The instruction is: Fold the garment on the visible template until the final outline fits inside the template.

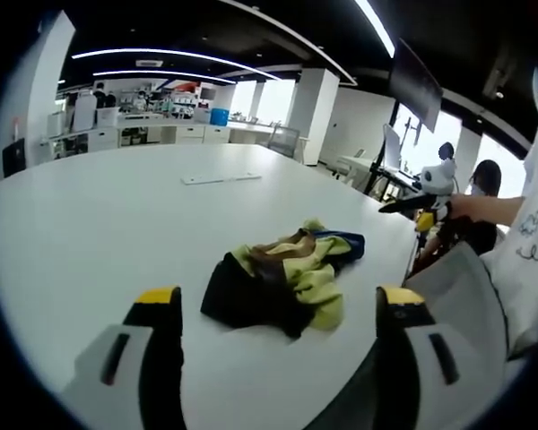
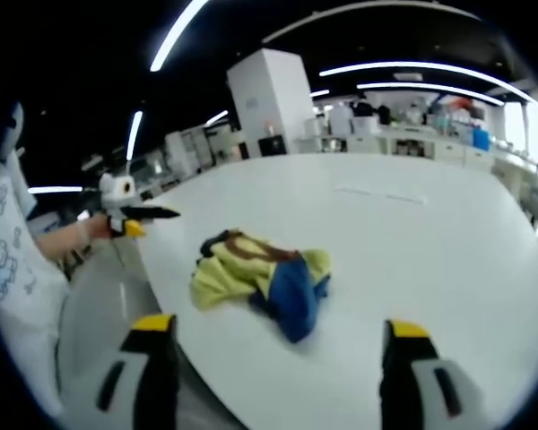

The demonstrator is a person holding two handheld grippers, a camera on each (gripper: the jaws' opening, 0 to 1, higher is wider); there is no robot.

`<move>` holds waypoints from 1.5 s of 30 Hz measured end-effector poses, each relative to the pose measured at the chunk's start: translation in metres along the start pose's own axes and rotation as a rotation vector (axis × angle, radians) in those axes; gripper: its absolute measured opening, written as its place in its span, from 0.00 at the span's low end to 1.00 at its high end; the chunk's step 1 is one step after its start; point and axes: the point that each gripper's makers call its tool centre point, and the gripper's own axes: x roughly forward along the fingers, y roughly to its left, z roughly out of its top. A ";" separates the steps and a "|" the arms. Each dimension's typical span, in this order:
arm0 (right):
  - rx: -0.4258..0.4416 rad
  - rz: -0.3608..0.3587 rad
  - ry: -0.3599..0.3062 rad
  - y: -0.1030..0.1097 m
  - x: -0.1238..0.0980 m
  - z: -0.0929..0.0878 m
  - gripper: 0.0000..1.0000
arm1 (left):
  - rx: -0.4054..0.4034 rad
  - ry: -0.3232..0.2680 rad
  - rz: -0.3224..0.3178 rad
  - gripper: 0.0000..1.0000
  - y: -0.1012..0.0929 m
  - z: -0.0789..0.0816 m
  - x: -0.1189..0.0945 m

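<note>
Garment (image 1: 282, 279) lies crumpled near the table (image 1: 90, 224) edge, untouched. Left tongs (image 1: 278, 309) & right tongs (image 2: 282, 336) both wide, empty, hovering short of it. Best: grab two outer corners, pull flat w/o dragging it off the edge.

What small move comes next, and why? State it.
Probably lower both open grippers, left gripper and right gripper, to the crumpled garment and spread it flat. It lies bunched on the white table, untouched, so no fold can start.
</note>
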 end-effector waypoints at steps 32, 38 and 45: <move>0.015 0.039 0.040 -0.032 0.069 0.016 0.54 | 0.025 0.050 -0.079 0.54 -0.003 -0.022 0.053; 0.010 0.052 0.063 -0.032 0.083 0.017 0.42 | 0.009 0.071 -0.110 0.44 -0.009 -0.027 0.061; 0.025 0.068 0.109 -0.038 0.094 0.012 0.29 | -0.008 0.102 -0.136 0.35 -0.009 -0.030 0.066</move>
